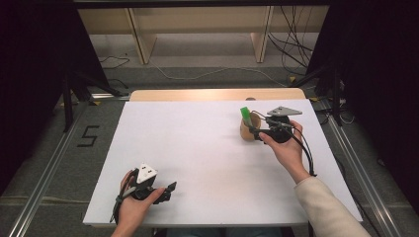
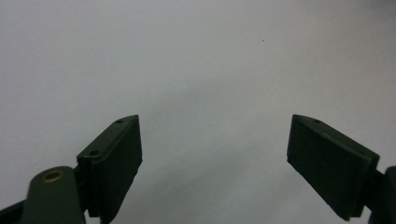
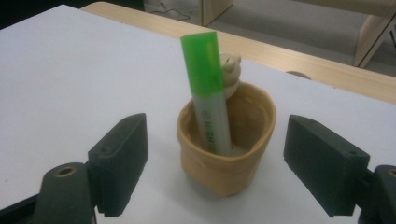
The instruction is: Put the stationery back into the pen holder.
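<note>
**Green highlighter upright in soft tan cup**

High view: tan pliable cup [image 1: 249, 129] at two o'clock on white desk [image 1: 197, 148]; left gripper [image 1: 165, 190] open, idle at seven.

Right gripper view: right gripper [image 3: 217, 172] open, flanking cup untouched. Green-capped highlighter pen [image 3: 209, 100] light, rigid, slick; best pinched at cap.

The right gripper [image 3: 215, 158] had its two black jaws standing wide apart, with nothing pressed between them; the small tan pouch [image 3: 227, 161] stood on the white table [image 3: 70, 79] in the gap, touching neither jaw; inside it a green highlighter [image 3: 208, 88] stood nearly upright — cap on top, leaning a little to the left; behind the pouch ran the wooden table edge [image 3: 299, 53].
</note>
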A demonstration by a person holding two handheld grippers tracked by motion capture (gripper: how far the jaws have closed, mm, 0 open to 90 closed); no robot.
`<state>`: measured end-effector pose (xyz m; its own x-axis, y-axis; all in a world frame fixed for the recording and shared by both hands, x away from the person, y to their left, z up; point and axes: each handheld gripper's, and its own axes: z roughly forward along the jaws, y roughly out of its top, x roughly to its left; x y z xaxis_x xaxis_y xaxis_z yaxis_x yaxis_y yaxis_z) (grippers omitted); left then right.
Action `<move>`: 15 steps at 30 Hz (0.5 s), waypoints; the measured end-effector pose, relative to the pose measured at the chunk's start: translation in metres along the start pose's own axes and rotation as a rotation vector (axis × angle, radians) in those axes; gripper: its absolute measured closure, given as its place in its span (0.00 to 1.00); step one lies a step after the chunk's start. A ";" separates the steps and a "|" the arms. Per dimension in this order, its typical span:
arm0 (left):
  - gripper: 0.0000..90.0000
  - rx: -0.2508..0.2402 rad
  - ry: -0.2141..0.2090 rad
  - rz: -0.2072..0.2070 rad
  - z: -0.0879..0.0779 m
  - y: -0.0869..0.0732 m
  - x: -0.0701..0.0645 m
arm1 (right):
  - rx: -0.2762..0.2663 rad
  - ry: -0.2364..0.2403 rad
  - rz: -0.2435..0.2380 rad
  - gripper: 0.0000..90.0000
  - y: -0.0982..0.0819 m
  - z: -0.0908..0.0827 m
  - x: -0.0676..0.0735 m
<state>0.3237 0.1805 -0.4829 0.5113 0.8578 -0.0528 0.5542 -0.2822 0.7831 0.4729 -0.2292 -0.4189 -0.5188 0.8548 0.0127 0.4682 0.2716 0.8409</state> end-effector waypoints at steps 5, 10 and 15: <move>0.20 0.001 0.000 0.001 0.000 0.000 0.000 | 0.010 0.027 -0.009 0.24 -0.004 -0.007 0.003; 0.20 -0.002 0.003 0.001 0.001 0.000 -0.001 | 0.024 0.054 -0.020 0.24 -0.010 -0.015 0.006; 0.20 0.001 0.003 0.001 0.001 0.000 0.000 | 0.041 0.082 -0.031 0.24 -0.015 -0.023 0.010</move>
<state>0.3240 0.1800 -0.4836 0.5099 0.8588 -0.0504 0.5544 -0.2832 0.7826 0.4444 -0.2349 -0.4194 -0.5898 0.8069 0.0324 0.4787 0.3170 0.8188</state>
